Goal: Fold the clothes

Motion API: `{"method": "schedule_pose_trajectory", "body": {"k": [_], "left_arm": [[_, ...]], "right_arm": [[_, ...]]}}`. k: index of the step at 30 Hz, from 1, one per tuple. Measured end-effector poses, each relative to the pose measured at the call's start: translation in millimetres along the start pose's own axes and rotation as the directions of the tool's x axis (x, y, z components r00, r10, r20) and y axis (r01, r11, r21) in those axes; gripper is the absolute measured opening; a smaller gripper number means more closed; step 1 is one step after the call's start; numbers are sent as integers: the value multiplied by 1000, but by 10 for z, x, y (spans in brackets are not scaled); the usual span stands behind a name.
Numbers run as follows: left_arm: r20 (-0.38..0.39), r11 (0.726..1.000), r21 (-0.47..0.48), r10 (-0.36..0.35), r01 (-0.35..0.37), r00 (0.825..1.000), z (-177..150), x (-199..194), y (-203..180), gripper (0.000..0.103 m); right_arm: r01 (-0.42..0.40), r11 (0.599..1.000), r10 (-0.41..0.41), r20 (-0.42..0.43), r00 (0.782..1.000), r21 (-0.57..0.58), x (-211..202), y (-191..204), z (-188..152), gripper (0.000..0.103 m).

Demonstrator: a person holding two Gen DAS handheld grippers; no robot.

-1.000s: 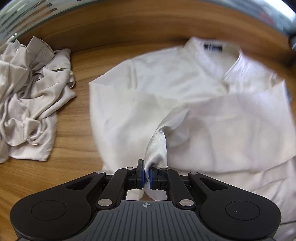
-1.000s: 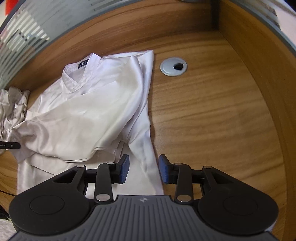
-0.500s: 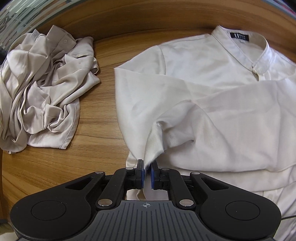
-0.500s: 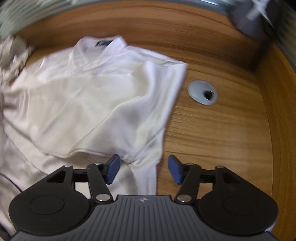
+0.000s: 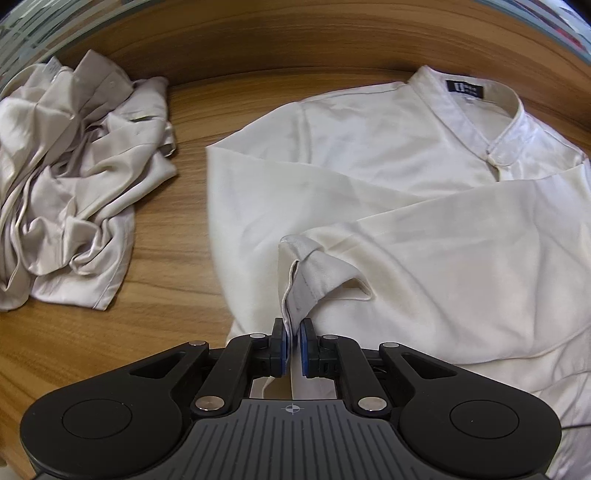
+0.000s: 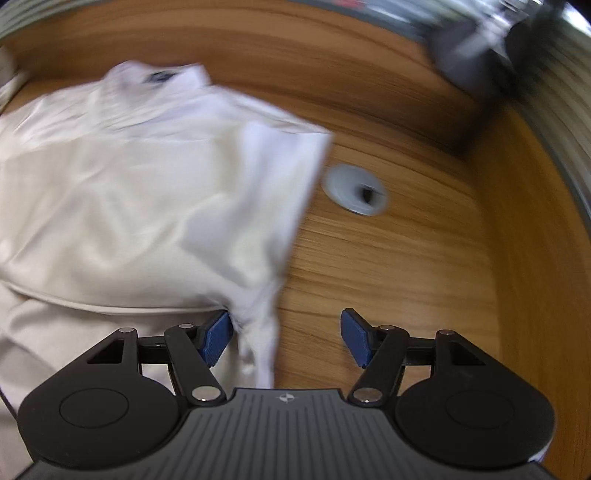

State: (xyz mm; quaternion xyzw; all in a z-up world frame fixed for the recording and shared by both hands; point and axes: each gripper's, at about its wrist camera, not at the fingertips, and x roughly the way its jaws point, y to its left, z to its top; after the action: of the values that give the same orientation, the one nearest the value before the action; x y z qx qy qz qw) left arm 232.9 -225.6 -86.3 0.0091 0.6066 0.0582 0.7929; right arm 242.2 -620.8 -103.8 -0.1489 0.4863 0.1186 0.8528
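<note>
A cream satin shirt (image 5: pixel 388 184) lies spread on the wooden table, collar and dark label at the far side, one sleeve folded across its chest. My left gripper (image 5: pixel 292 345) is shut on the cuff (image 5: pixel 314 273) of that sleeve, which rises in a fold from between the blue pads. In the blurred right wrist view the same shirt (image 6: pixel 147 192) fills the left half. My right gripper (image 6: pixel 286 338) hangs over the shirt's right edge with its jaws opening; a bunched bit of fabric (image 6: pixel 258 332) lies between them, nearer the left pad, and neither pad presses on it.
A crumpled pile of beige garments (image 5: pixel 74 184) sits on the table left of the shirt. A grey cable grommet (image 6: pixel 354 190) is set in the tabletop right of the shirt. A wooden wall (image 6: pixel 528 258) rises on the right, and a striped glass panel (image 5: pixel 22 33) stands at the back.
My right gripper's jaws have spread wider and it has swung over the shirt's right edge. My left gripper keeps its hold; the cuff has settled lower onto the shirt.
</note>
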Motion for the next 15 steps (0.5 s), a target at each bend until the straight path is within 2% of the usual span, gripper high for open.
{"method": "schedule_pose_trajectory", "body": {"k": [5,7,12,15], "left_arm": [[-13,999,29,-25,25,1000,35,75,-108,11],[-23,999,38,-22,23,999,42,110,-132,11],[-41,999,28,-45,46,998,69,128,-44,11],[-3,996,27,-90,90,996,107,28,40,9]], "right_arm": [[3,993,5,-59,998,121,-12,-369,-231,71],[-24,989,33,-61,998,147,-55,-450,-320,72],[-37,983,49,-62,997,179,-205,-526,-434,74],[-42,978,55,-62,997,204,-263,-539,-459,74]]}}
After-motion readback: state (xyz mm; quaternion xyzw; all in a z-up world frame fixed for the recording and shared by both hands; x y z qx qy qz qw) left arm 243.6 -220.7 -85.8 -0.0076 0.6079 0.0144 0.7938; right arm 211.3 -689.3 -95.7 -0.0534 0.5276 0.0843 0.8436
